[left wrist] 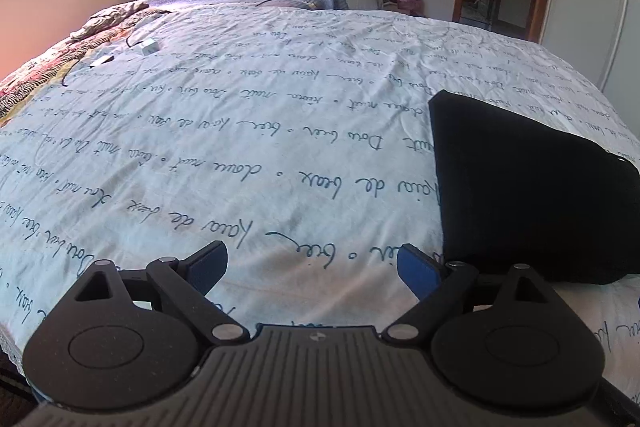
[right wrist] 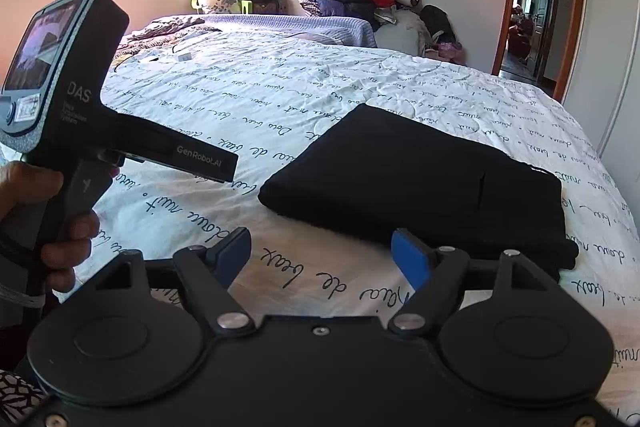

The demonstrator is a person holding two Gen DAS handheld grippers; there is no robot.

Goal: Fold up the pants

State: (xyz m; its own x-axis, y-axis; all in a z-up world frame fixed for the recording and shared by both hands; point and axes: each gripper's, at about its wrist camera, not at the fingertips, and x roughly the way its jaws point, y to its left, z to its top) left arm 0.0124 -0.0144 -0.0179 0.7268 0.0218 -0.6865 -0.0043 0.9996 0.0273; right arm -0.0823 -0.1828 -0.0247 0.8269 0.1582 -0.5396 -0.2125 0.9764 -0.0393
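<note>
Bedspread point(right wrist: 320, 99) under folded pants point(right wrist: 420, 179); both grippers wide, empty.

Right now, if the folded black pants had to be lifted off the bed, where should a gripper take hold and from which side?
Probably the near left corner of the folded black pants, approached from the near edge of the bed. There the stacked layers form a thick exposed lip nearest the right gripper, whose jaws stand open and empty. A low, level entry should catch all layers.
</note>
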